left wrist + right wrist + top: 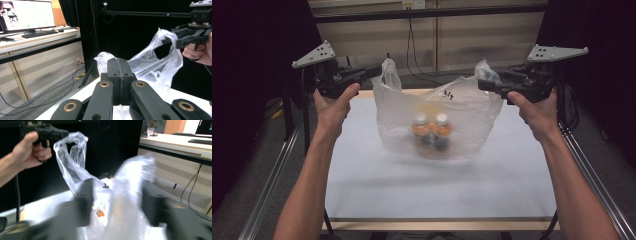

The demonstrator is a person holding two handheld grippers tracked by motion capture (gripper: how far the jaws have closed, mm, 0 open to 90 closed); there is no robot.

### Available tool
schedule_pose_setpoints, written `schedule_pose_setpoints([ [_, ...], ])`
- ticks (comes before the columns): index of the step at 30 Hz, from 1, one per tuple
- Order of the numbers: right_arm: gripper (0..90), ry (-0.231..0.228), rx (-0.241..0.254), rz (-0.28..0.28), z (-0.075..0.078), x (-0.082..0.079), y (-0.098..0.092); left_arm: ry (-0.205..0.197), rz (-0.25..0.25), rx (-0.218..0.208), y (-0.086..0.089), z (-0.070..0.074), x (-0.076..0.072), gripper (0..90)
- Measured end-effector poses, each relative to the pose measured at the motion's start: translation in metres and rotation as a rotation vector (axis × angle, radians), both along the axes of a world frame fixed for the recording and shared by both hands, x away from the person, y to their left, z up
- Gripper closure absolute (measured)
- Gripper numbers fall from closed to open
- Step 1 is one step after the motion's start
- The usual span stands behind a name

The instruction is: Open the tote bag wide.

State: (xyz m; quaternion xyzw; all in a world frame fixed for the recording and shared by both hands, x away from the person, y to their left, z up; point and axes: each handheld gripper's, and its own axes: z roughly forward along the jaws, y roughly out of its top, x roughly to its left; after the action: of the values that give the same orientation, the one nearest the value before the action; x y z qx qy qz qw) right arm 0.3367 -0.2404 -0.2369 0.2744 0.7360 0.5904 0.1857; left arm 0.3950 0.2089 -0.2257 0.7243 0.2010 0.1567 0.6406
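The tabletop (437, 190) carries a clear plastic bag (462, 125), standing near its far middle and held up by its two handles. Inside, at the bottom, sit two small bottles (431, 131) with white caps, side by side.

The left gripper (374, 71) has its fingers (120, 72) pressed together on the left handle (389, 72), the film bunched just beyond the tips in the left gripper view. The right gripper (484, 84) is at the right handle (486, 70); its fingers (85, 195) stand spread with the handle (130, 195) passing between them, not yet pinched.

The step in hand looks like taking both handles to lift or open the bag. Next, the right fingers should shut on the film while the left keeps its pinch; otherwise that side may sag.
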Motion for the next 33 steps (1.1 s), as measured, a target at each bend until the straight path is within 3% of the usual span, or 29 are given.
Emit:
schedule_pose_setpoints([
  [2, 83.8, 0.004, 0.007, 0.006, -0.001, 0.003, 0.001, 0.0, 0.005, -0.01, 0.001, 0.0, 0.001, 90.0],
  [5, 89.9, 0.004, 0.023, 0.004, 0.001, 0.01, 0.0, -0.005, 0.01, 0.013, 0.004, 0.002, 0.002, 90.0],
  [14, 90.0, -0.008, 0.053, -0.083, 0.014, 0.032, -0.007, -0.019, 0.068, 0.024, 0.013, 0.011, 0.011, 90.0],
  [17, 90.0, -0.029, 0.092, -0.114, 0.02, 0.04, -0.01, -0.006, 0.093, 0.004, 0.018, 0.013, 0.014, 90.0],
  [21, 90.0, -0.033, 0.146, -0.139, 0.025, 0.05, -0.011, 0.001, 0.123, 0.013, 0.027, 0.013, 0.018, 90.0],
  [28, 90.0, -0.044, 0.117, -0.166, 0.029, 0.058, -0.004, 0.011, 0.181, 0.011, 0.046, 0.011, 0.023, 90.0],
  [30, 90.0, -0.045, 0.137, -0.149, 0.029, 0.057, -0.004, 0.016, 0.179, -0.003, 0.047, 0.01, 0.021, 90.0],
  [33, 90.0, -0.038, 0.118, -0.149, 0.025, 0.056, -0.002, 0.028, 0.173, 0.003, 0.05, 0.003, 0.02, 90.0],
])
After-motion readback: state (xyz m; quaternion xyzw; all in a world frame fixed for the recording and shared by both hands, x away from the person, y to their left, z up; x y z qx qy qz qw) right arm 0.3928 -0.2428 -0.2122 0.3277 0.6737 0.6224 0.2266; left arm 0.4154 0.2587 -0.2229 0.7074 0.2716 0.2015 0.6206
